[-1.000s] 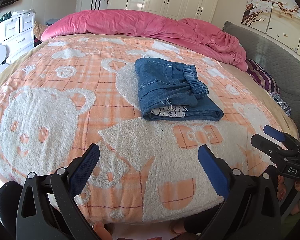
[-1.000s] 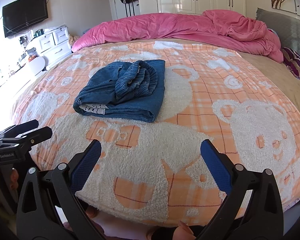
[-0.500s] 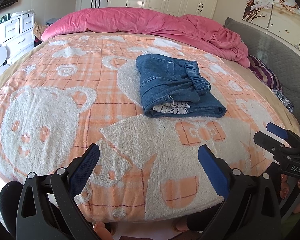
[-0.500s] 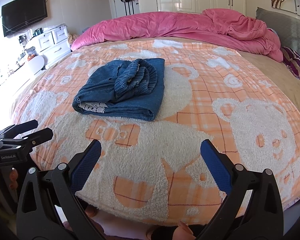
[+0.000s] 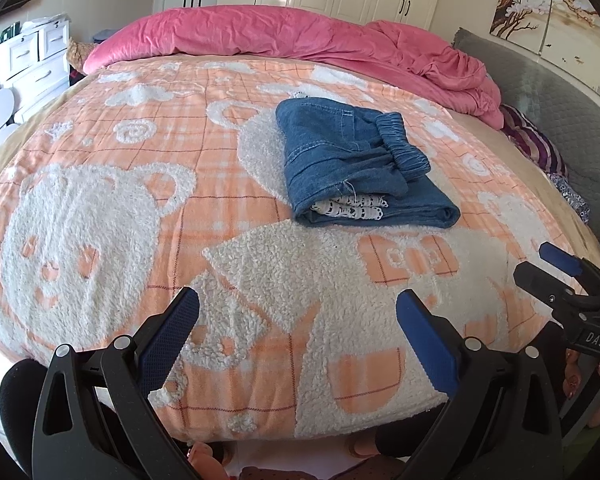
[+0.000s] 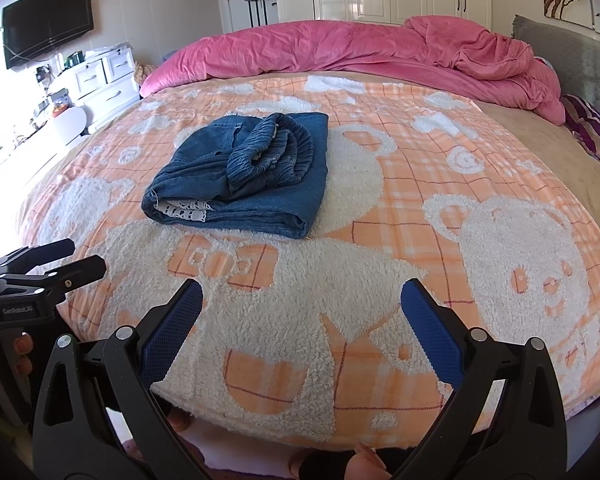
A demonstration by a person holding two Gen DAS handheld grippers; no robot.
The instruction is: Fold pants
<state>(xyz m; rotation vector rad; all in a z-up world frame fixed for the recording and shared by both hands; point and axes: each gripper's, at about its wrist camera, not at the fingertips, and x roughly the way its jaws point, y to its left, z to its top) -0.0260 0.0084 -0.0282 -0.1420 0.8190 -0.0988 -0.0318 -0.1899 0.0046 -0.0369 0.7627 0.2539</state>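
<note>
Blue denim pants (image 5: 356,168) (image 6: 244,172) lie folded in a compact stack on the orange bear-pattern blanket (image 5: 148,216) (image 6: 440,208), elastic waistband on top and white lace trim showing at the near edge. My left gripper (image 5: 296,320) hangs open over the bed's near edge, well short of the pants, nothing between its blue pads. My right gripper (image 6: 300,312) is also open and empty, pulled back the same way. Each gripper shows at the side of the other's view: the right gripper (image 5: 560,276), the left gripper (image 6: 48,268).
A rumpled pink duvet (image 5: 300,40) (image 6: 380,52) lies across the far side of the bed. A grey headboard (image 5: 540,80) and striped pillow (image 6: 592,132) are at right. White drawers (image 6: 100,76) and a wall TV (image 6: 48,20) stand at left.
Both grippers have drawn back slightly and risen, open throughout. The folded pants have stayed where they lie.
</note>
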